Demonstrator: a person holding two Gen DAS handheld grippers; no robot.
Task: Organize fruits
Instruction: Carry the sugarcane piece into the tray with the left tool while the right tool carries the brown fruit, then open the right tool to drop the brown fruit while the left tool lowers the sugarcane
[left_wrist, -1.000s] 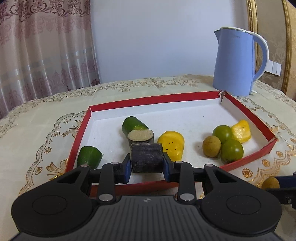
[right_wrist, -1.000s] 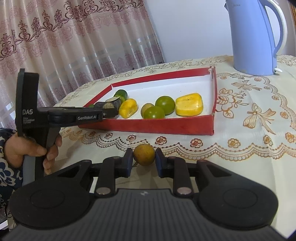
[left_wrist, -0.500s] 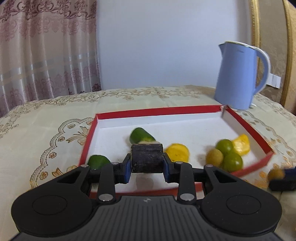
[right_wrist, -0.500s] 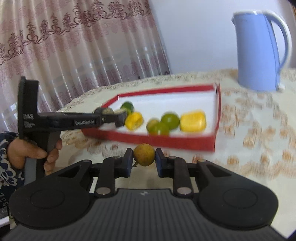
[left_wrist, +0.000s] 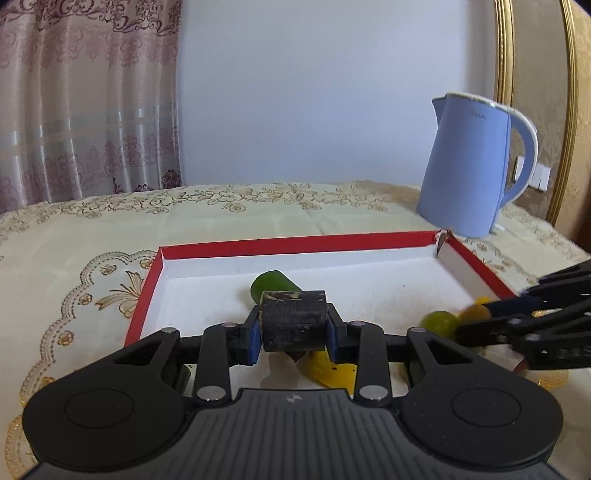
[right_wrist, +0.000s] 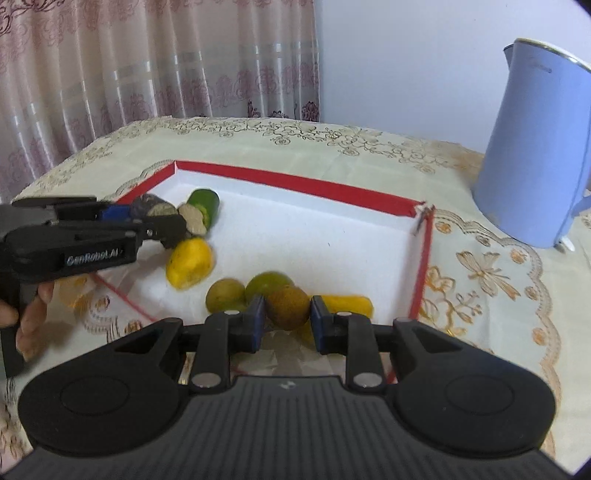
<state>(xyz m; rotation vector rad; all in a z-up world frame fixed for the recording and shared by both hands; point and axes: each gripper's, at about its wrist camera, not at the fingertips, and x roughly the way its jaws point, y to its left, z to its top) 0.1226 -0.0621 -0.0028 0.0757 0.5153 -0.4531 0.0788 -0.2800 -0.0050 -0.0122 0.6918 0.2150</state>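
My left gripper: black body lettered "GenRobot.AI", blue pads, bare-skinned hand below it. My right gripper: ribbed black housing, silver screws, blue pads, possibly rubber.

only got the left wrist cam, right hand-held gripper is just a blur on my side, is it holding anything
observer: yes, the right hand-held gripper is shut on a brown round fruit, held over the near right part of the red tray.
operator: whats under the dark piece im holding, cant see past it
observer: a second dark piece with a pale cut end lies in the tray, against the green piece.
operator: how many round fruits are lying near that right corner
observer: two green round ones, side by side, with a yellow piece to their right.
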